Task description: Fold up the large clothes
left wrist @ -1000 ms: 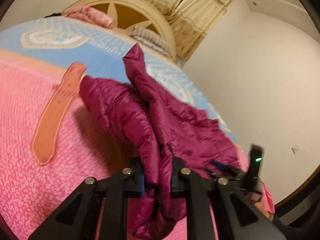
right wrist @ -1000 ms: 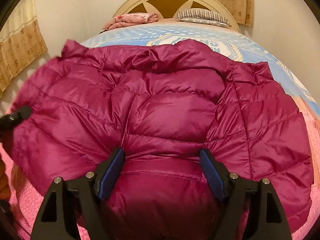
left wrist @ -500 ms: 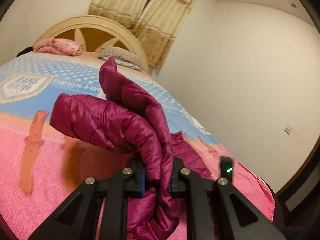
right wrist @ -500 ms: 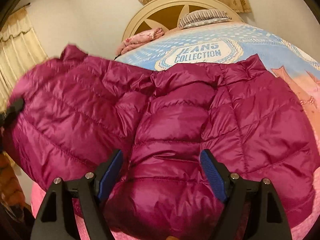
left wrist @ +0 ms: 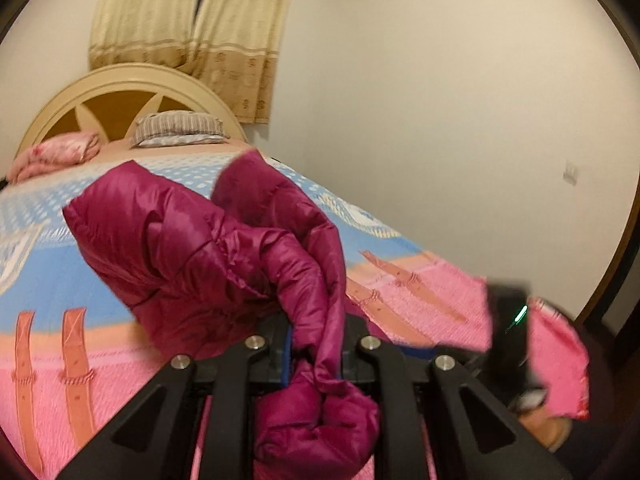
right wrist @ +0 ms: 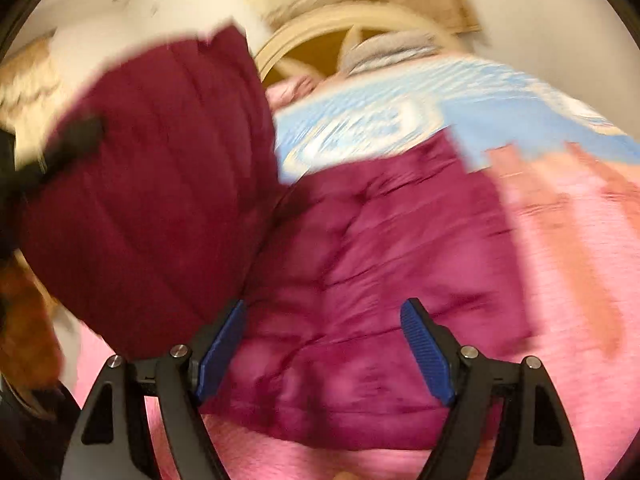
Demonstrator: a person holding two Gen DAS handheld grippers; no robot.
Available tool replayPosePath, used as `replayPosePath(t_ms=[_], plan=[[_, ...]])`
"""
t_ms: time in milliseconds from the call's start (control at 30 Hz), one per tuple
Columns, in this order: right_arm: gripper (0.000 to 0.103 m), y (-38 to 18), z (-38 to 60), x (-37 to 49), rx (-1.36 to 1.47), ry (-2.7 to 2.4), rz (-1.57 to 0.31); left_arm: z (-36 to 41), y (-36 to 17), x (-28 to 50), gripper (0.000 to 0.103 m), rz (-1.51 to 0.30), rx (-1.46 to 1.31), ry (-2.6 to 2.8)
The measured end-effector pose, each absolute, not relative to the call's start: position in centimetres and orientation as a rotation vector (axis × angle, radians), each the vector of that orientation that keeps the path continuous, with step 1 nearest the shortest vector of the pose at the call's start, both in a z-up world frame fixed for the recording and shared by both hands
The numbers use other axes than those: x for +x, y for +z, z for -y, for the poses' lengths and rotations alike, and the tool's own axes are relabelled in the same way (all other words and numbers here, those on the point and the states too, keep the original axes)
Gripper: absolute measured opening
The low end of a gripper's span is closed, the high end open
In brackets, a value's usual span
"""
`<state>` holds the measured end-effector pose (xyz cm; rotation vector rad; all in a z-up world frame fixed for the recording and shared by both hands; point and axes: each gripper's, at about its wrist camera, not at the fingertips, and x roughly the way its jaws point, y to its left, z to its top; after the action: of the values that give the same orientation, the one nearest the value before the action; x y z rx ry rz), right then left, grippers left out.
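Observation:
A magenta puffer jacket (left wrist: 180, 248) lies partly on the bed, and part of it is lifted. My left gripper (left wrist: 316, 344) is shut on a bunched edge of it, and a sleeve-like fold hangs up and over the jaws. In the blurred right wrist view one half of the jacket (right wrist: 160, 200) stands raised at the left, with the rest (right wrist: 360, 260) flat on the blanket. My right gripper (right wrist: 324, 340) stands wide open just above the flat part, and its blue pads (right wrist: 428, 356) do not press on it. The other gripper's body (left wrist: 508, 332) shows at the bed's right edge.
The bed has a pink and blue blanket (left wrist: 420, 296), a cream headboard (left wrist: 120, 84), a striped pillow (left wrist: 176, 128) and a folded pink quilt (left wrist: 56, 152). Curtains (left wrist: 192, 20) hang behind, and a bare wall (left wrist: 440, 120) runs along the right. A hand (right wrist: 24, 320) shows at the left.
My left gripper has risen and rolled, carrying the gripped fold up off the blanket. The right view has swung, and the jacket's left half now stands raised instead of lying spread.

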<state>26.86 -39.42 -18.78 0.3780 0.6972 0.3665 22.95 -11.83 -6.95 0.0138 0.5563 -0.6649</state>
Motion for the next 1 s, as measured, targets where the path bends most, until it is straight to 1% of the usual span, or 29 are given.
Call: replayPosePath(t_ms=[33,67,333,467,500,567,667,800,833,867,900,933,967,1000], plan=[[0.071,-18.4,40.3,26.9,0.388,0.348,-0.687,12.7,-7.3,22.9,0.015,-0.555,0.039,-0.667],[0.067,-18.1,41.5,26.9,0.404,0.332,-0.673,13.6,-7.9,22.8,0.015,-0.551,0.069,-0.668],[0.066,-15.3,45.0,26.2,0.475,0.316,-0.572,17.6,-11.5,21.8,0.015,-0.528,0.217,-0.674],[0.066,-12.2,45.5,27.1,0.472,0.390,-0.569,19.2,-13.2,20.9,0.015,-0.533,0.296,-0.666],[0.066,-11.5,45.2,27.6,0.458,0.416,-0.580,19.5,-13.6,21.1,0.015,-0.538,0.310,-0.664],[0.066,-10.6,43.7,29.7,0.434,0.519,-0.670,20.2,-14.3,21.2,0.015,-0.546,0.329,-0.657],[0.066,-9.7,41.7,32.1,0.382,0.574,-0.712,20.6,-14.7,21.3,0.015,-0.547,0.350,-0.649],[0.066,-10.2,39.0,34.6,0.334,0.620,-0.801,21.1,-14.3,21.5,0.016,-0.537,0.370,-0.643],[0.066,-10.6,38.5,35.3,0.298,0.578,-0.819,20.9,-14.1,21.3,0.019,-0.532,0.370,-0.639],[0.059,-11.0,38.0,35.7,0.268,0.536,-0.833,20.9,-13.9,21.2,0.024,-0.527,0.369,-0.631],[0.049,-11.4,37.7,36.2,0.256,0.536,-0.851,20.9,-13.8,21.0,0.024,-0.527,0.363,-0.625],[0.022,-11.5,37.4,36.4,0.258,0.552,-0.856,20.6,-13.5,20.8,0.032,-0.536,0.353,-0.623],[0.016,-11.6,37.4,36.2,0.255,0.546,-0.841,20.5,-13.4,20.7,0.048,-0.542,0.345,-0.622],[0.014,-11.6,37.5,36.3,0.249,0.534,-0.833,20.0,-12.8,20.2,0.058,-0.539,0.333,-0.606]])
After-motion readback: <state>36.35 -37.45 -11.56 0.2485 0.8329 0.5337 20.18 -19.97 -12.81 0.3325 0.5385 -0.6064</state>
